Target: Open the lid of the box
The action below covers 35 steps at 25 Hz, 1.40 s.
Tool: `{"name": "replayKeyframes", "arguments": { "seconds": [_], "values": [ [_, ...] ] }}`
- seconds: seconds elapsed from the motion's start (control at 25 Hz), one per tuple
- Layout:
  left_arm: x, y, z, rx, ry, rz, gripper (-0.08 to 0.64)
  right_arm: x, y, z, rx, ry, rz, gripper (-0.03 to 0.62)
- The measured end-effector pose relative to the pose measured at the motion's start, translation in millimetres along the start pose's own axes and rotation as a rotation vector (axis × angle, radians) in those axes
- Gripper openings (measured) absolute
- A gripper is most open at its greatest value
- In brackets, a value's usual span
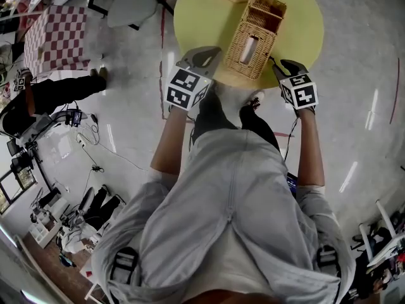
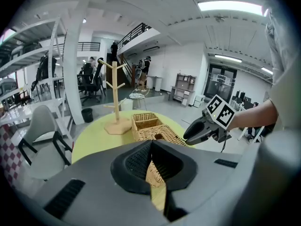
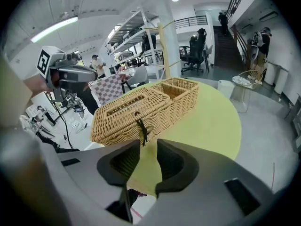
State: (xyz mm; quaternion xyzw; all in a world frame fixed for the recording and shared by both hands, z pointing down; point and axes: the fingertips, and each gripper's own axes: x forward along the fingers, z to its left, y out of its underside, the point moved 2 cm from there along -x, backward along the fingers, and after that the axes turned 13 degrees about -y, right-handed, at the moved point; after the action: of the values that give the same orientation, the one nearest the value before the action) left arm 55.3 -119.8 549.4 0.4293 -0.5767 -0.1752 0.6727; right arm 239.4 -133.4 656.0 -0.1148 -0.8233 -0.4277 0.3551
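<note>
Fingers (image 3: 170, 163) of my right gripper (image 3: 148, 147) stand apart and empty, just short of the latch (image 3: 141, 126) on the box (image 3: 136, 108). Its lid is down, near the table (image 3: 211, 121) edge. My left gripper (image 2: 151, 147) is closed on nothing. Approach step, I judge; next I must catch the latch loop.

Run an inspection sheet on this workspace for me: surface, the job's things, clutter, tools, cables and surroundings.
Surface: round yellow-green table, bare apart from two things.
Job's things: wicker box; lid down, dark latch still fastened; the far compartment is open-topped.
Clutter: wooden stand behind the box.
Tools: left tool has its jaws together and is empty, at the box's near end. Right tool has its jaws apart with nothing between them, and is aimed at the latch.
Cables: loose cable on the floor at left.
Surroundings: chair, checkered cloth, shelving, people in the distance.
</note>
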Motion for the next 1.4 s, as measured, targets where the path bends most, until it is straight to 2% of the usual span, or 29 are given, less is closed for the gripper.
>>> {"name": "replayKeyframes", "arguments": {
  "seconds": [0.16,0.4,0.64,1.12,1.4],
  "values": [
    [-3,12,-4,-0.004,0.014,0.025,0.029,7,2,5,0.016,-0.016,-0.008,0.13],
    [-3,22,-1,-0.03,0.035,0.043,0.029,7,-3,2,0.036,0.031,-0.035,0.037],
    [-8,28,9,-0.045,0.053,0.04,0.029,4,-7,9,0.044,0.057,-0.025,0.026],
    [-5,-6,36,-0.044,0.127,-0.041,0.029,-21,-53,20,0.057,0.14,-0.069,0.025],
    [-3,-30,55,-0.006,0.189,-0.075,0.029,-27,-77,34,0.066,0.203,-0.076,0.023]
  ]
}}
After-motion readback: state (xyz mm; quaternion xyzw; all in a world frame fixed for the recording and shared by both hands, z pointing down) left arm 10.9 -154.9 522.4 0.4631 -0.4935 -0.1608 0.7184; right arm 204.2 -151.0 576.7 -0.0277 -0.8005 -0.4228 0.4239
